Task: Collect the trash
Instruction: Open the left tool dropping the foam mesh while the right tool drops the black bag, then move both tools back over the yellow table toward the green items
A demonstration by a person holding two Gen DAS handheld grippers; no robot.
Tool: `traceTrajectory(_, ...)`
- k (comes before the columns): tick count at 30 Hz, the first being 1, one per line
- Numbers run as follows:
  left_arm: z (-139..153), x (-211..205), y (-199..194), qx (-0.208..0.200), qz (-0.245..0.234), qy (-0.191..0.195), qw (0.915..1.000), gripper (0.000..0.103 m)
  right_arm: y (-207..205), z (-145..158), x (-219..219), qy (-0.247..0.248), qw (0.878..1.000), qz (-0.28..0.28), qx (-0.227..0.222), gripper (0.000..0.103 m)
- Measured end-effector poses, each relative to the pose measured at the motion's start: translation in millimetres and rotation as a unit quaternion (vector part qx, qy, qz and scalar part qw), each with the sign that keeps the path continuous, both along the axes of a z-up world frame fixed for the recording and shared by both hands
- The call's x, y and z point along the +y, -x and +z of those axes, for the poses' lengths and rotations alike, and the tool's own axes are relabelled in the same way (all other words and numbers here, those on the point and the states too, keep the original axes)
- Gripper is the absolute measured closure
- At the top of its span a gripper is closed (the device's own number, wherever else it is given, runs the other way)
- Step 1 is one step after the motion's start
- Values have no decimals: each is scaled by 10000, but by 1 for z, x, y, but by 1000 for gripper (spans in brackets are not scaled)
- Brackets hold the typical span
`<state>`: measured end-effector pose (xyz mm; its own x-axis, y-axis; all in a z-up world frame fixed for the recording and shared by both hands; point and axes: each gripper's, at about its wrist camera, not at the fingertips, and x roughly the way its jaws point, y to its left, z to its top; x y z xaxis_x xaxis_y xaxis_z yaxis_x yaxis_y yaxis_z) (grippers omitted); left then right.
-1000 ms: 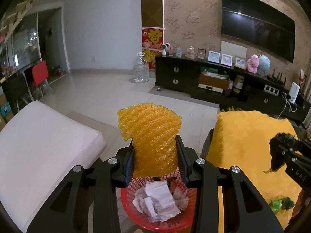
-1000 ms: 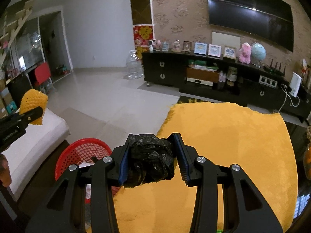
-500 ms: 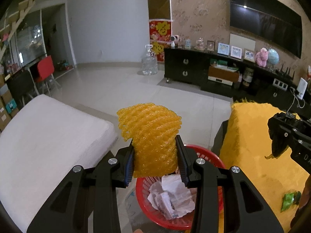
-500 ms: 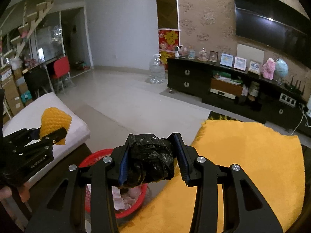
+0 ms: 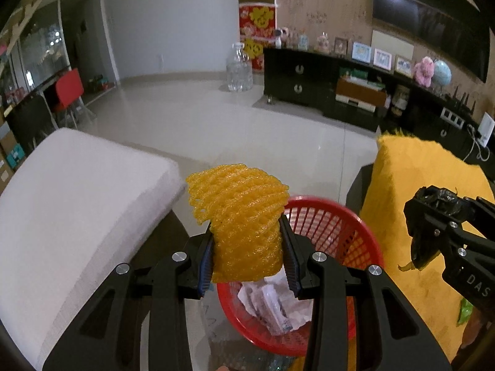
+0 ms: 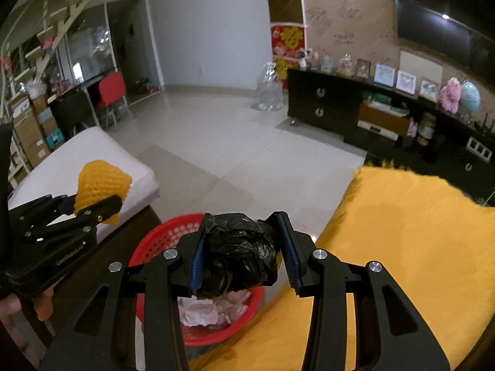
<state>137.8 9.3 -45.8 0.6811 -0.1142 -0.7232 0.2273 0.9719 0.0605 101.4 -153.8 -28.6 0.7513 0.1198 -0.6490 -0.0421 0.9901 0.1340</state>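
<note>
Between the white cushion and the yellow fuzzy cloth, a red mesh basket sits low, holding crumpled white paper and wrappers. Above its near rim, the left gripper has its jaws clamped on a yellow foam fruit net, which stands upright between the blue-lined pads and rises well above the fingertips, its upper edge flaring out toward the cushion. In the right wrist view the same net shows as a rounded yellow lump sticking out of the left gripper, off to the side of the basket and in front of the white cushion; part of a hand shows beneath that tool.

The right gripper grips a crumpled black plastic bag, squeezed into a glossy wad between its pads. It hangs directly over the far side of the basket, with the pale paper trash visible below it. From the left wrist view, the right gripper comes in from the side over the yellow cloth, just beside the basket's rim, with the black bag bunched at its tip.

A small green scrap lies on the yellow cloth near the edge of the left view. Beyond, a pale tiled floor stretches to a long black TV cabinet and a clear water jug.
</note>
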Motion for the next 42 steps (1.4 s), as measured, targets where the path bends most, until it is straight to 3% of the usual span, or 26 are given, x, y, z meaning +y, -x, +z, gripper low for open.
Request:
traceTrajectory(11,-40,-2,-8,756,-118,-48,9971,67,-11,-36,18,-216,9982,263,491,62)
traceTrajectory(13,-41,-1,-7,754,-138,-79,9970,59,-13,-41,19,-318,9973,304,582,61)
traceTrajectory(16,-38,-3,-8,754,-131,-64,9970,56,-15,-45,22,-491,9958,382,674,52)
traceTrajectory(17,-37,-3,-7,756,-123,-54,9971,48,-14,-45,22,-520,9957,375,667,46)
traceTrajectory(19,-34,-2,-6,683,-78,-56,9976,35,-12,-43,22,-537,9959,358,637,44)
traceTrajectory(25,-21,-6,1,479,-174,21,9987,25,-8,-35,13,-517,9970,193,541,43)
traceTrajectory(30,-8,-9,5,292,-195,88,9993,22,-3,-24,-3,-457,9982,-48,395,43)
traceTrajectory(35,12,-20,19,-163,-309,50,9994,18,8,-8,-19,-346,9988,-287,208,42)
traceTrajectory(38,21,-29,27,-343,-467,37,9983,16,17,3,-28,-231,9988,-438,65,37)
traceTrajectory(42,24,-41,38,-389,-644,68,9971,16,33,15,-37,-31,9982,-599,-90,35)
